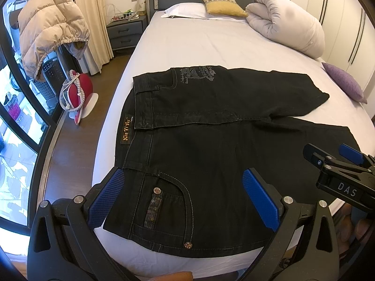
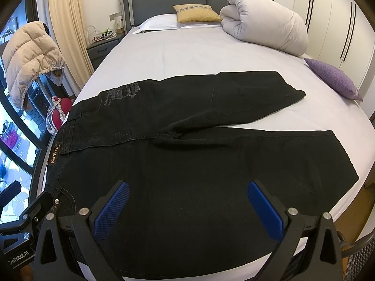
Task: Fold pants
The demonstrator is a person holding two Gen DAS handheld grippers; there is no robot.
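Black jeans [image 1: 211, 145] lie flat on the white bed sheet [image 1: 199, 46], waistband to the left, two legs spread apart to the right. They also fill the right wrist view [image 2: 199, 164]. My left gripper [image 1: 185, 194] is open over the near front pocket by the waistband, holding nothing. My right gripper [image 2: 187, 208] is open over the near leg, holding nothing; it also shows at the right edge of the left wrist view [image 1: 332, 157].
A rolled white duvet [image 1: 286, 18], a yellow cushion [image 1: 222, 4] and a white pillow [image 1: 185, 10] lie at the headboard. A purple cushion [image 1: 344, 82] lies at the bed's right edge. A nightstand [image 1: 126, 30], a beige jacket [image 1: 49, 28] and a red object [image 1: 79, 89] stand left of the bed.
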